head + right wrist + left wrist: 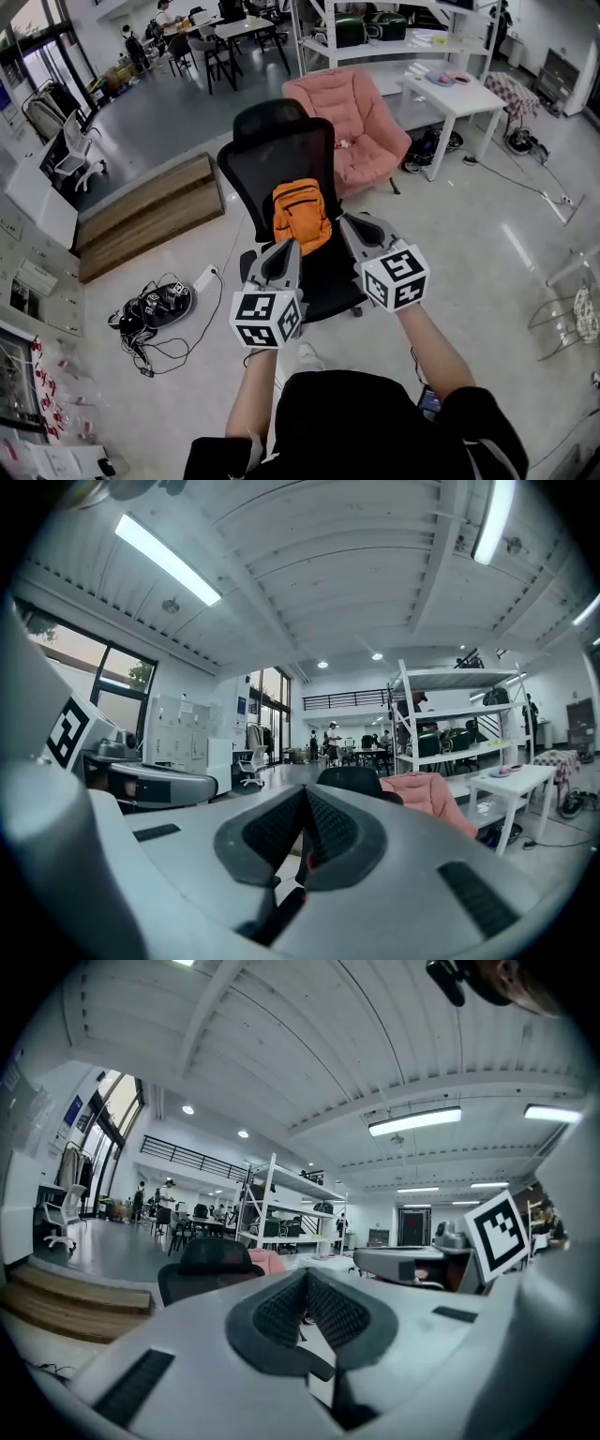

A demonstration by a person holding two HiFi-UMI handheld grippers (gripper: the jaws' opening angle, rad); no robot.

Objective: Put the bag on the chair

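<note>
An orange backpack point(302, 215) stands upright on the seat of a black office chair point(284, 150), leaning against its mesh backrest. My left gripper point(290, 247) hovers just in front of the bag at its lower left, jaws shut and empty. My right gripper point(348, 226) is level with it at the bag's right side, also shut with nothing between its pads. In the left gripper view the closed jaws point(307, 1281) point past the chair's headrest point(208, 1256). The right gripper view shows its closed jaws point(305, 803) below the headrest point(352, 780); the bag is hidden there.
A pink armchair point(356, 122) stands right behind the office chair, with a white table point(455, 98) to its right. Wooden steps point(150, 216) lie at the left. A power strip and tangled cables point(159, 309) sit on the floor at the near left. Shelving point(394, 37) lines the back.
</note>
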